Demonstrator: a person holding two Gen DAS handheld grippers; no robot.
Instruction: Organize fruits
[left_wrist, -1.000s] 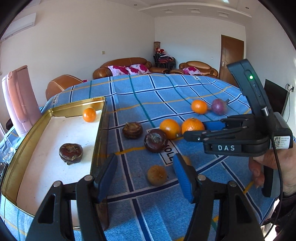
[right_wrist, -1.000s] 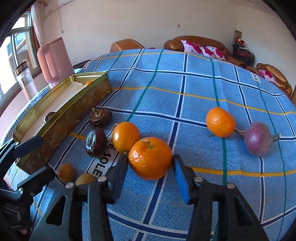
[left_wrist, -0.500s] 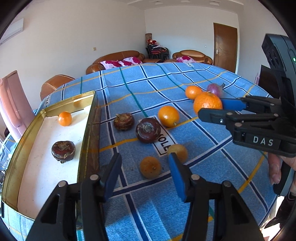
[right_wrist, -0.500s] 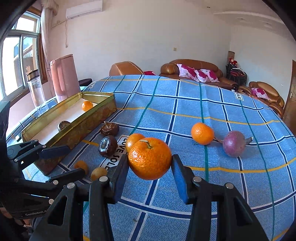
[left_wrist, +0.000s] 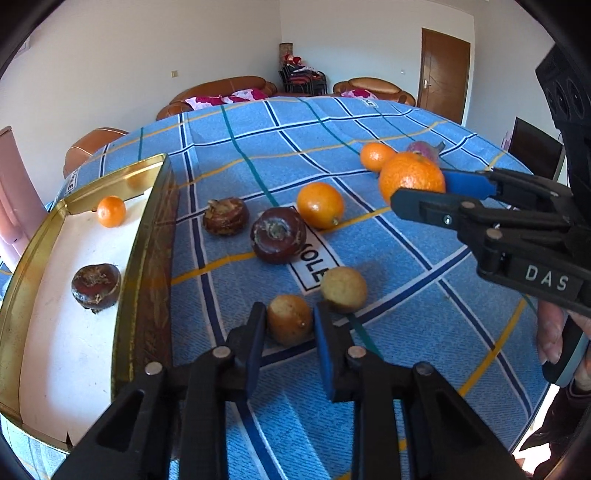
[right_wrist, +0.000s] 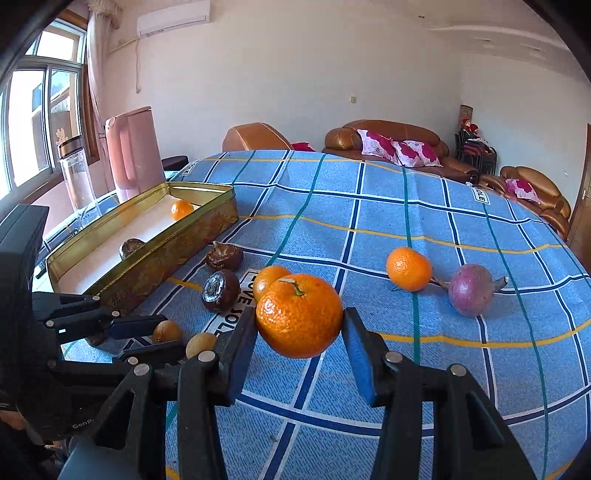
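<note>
A mandarin is held clamped between the right gripper jaws, clear of the cloth; carriage to the gold tin is judged next. A small brown fruit sits between the left gripper jaws, closing on it, a second just beyond

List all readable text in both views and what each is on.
"DAS": on the right gripper body, left wrist view.
"OLE": tablecloth label, start hidden behind a dark fruit.
"OVE SOLE": same label, right wrist view, partly covered.
"OLE": label at the far tablecloth edge.
"GenR": left gripper body, cut off.
</note>
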